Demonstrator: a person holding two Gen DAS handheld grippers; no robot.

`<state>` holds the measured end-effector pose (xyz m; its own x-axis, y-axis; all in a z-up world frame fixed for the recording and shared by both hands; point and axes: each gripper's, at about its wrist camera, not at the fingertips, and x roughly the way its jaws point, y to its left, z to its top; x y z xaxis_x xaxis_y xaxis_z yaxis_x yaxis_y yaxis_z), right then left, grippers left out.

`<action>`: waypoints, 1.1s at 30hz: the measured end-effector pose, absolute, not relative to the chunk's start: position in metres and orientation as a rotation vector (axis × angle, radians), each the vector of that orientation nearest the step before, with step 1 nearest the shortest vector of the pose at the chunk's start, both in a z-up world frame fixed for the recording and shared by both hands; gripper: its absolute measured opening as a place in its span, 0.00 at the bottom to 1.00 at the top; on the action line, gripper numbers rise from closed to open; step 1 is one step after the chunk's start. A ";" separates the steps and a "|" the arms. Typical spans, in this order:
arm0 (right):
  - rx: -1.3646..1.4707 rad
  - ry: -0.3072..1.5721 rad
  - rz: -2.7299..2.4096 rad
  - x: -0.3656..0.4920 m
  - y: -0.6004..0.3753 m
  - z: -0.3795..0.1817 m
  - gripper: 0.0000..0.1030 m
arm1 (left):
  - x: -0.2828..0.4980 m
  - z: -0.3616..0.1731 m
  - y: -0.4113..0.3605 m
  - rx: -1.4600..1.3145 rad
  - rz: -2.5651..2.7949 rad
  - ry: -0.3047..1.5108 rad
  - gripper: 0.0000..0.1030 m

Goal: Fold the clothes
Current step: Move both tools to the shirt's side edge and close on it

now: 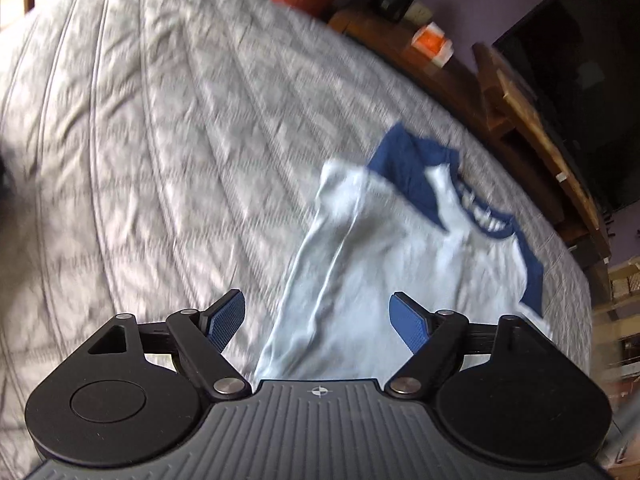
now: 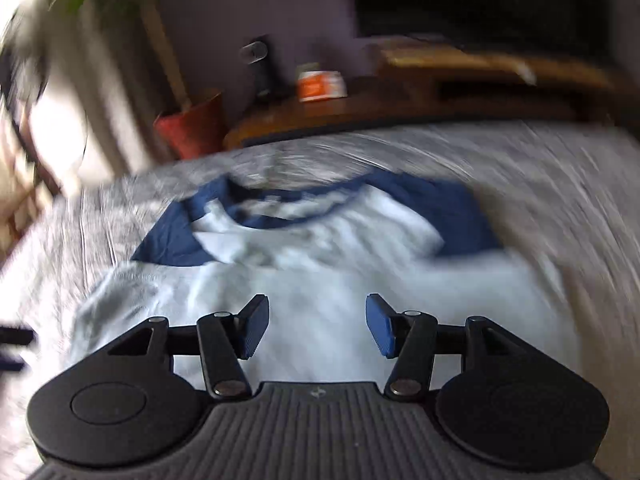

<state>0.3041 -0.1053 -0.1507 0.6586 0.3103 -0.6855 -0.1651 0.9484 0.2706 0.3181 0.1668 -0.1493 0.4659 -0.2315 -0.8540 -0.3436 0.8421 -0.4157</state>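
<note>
White shirt with blue sleeves spread flat on grey bedspread; left gripper and right gripper above it, jaws apart, nothing between them.

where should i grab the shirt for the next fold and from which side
Probably the shirt at a white side edge of the body, low near the hem, coming in from outside over the quilt. It lies flat with blue sleeves already turned in by the collar, so only an edge gives the pads something to pinch. Both the left gripper and right gripper are open and empty.
</note>
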 end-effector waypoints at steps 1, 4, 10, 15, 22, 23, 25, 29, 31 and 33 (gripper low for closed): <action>0.264 0.819 0.248 0.295 -0.125 -0.153 0.48 | 0.315 -0.154 0.167 -0.614 0.071 1.118 0.81; 0.461 0.833 0.159 0.253 -0.187 -0.158 0.49 | 0.306 -0.165 0.172 -0.733 0.062 1.161 0.81; 0.535 0.844 0.077 0.199 -0.235 -0.162 0.51 | 0.300 -0.179 0.173 -0.869 0.073 1.175 0.84; 0.639 0.834 0.085 0.200 -0.238 -0.173 0.52 | 0.299 -0.184 0.178 -0.950 0.093 1.152 0.87; 0.769 0.787 0.118 0.196 -0.246 -0.177 0.52 | 0.301 -0.185 0.168 -0.968 0.099 1.131 0.87; 0.782 0.785 0.124 0.197 -0.246 -0.178 0.52 | 0.302 -0.184 0.166 -0.959 0.101 1.129 0.87; 0.795 0.783 0.132 0.195 -0.245 -0.177 0.51 | 0.302 -0.184 0.167 -0.960 0.111 1.119 0.84; 0.760 0.747 0.092 0.194 -0.247 -0.172 0.50 | 0.302 -0.184 0.168 -0.914 0.135 1.106 0.55; 0.689 0.752 0.075 0.198 -0.245 -0.170 0.50 | 0.301 -0.184 0.168 -0.905 0.144 1.100 0.50; 0.706 0.764 0.088 0.199 -0.243 -0.172 0.50 | 0.300 -0.185 0.168 -0.897 0.151 1.100 0.44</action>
<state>0.1990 -0.2434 -0.1721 0.7305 0.3189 -0.6039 0.1730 0.7690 0.6154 0.2998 0.1685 -0.1849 0.4814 -0.3108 -0.8196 -0.5196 0.6518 -0.5524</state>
